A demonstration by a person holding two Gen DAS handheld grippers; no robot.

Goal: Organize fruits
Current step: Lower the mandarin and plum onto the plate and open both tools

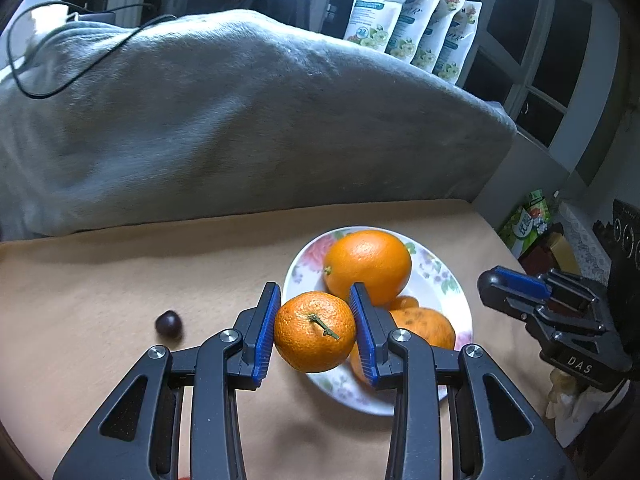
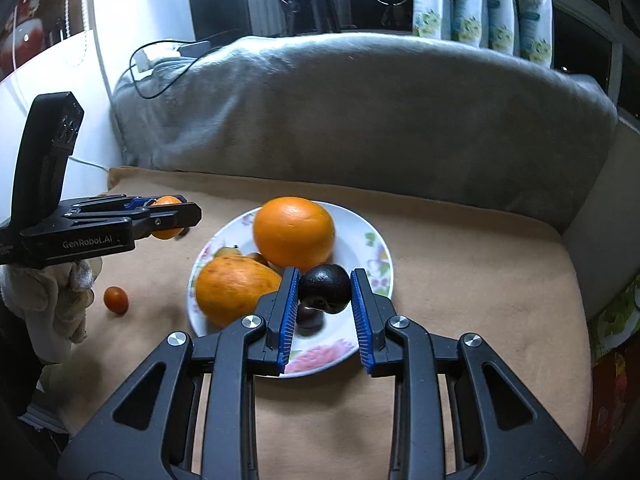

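Note:
My left gripper [image 1: 316, 330] is shut on a mandarin [image 1: 315, 331] with a green stem, held above the left rim of the floral plate [image 1: 448, 284]. The plate holds a large orange [image 1: 368, 266] and a mottled orange fruit [image 1: 428, 326]. My right gripper [image 2: 325, 308] holds a dark round fruit [image 2: 325, 288] between its blue pads, over the plate [image 2: 360, 236], above another dark fruit [image 2: 310, 317]. The large orange [image 2: 294, 232] and mottled fruit [image 2: 236, 290] lie there too. The left gripper [image 2: 168, 216] with its mandarin [image 2: 168, 201] shows at the left.
A small dark fruit [image 1: 168, 323] lies on the tan cloth left of the plate. A cherry tomato [image 2: 116, 300] lies on the cloth near a gloved hand [image 2: 52, 304]. A grey blanket [image 1: 240, 120] rises behind. Packets [image 1: 416, 20] stand at the window.

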